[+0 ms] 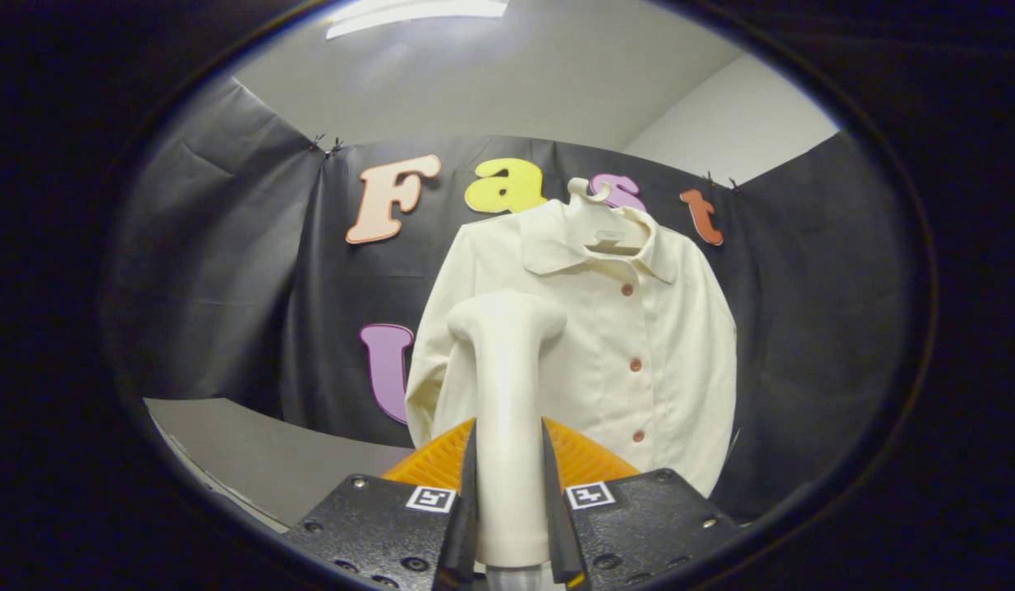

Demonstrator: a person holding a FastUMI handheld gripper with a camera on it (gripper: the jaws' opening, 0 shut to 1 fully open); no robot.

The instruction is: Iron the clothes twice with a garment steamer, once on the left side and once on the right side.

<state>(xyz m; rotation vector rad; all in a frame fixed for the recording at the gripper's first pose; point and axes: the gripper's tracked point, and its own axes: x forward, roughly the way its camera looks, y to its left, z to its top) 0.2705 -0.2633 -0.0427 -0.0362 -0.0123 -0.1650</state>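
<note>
Gripper (509,492) closed on garment steamer (507,410); both fingers press its upright handle, head at top. Square black-and-white marker tags (430,498) on the finger blocks, no readable text. Beyond: cream buttoned shirt (639,345) on a hanger (594,197), collar tag illegible, against booth wall.

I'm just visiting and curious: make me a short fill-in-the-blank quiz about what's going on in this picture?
1. The tongs are shut on the handle of a garment ____.
2. The cream shirt hangs on a ____.
3. The steamer's head stands in front of the shirt's ____ sleeve.
4. Down the shirt's front runs a row of ____.

Missing words: steamer; hanger; left; buttons
</note>
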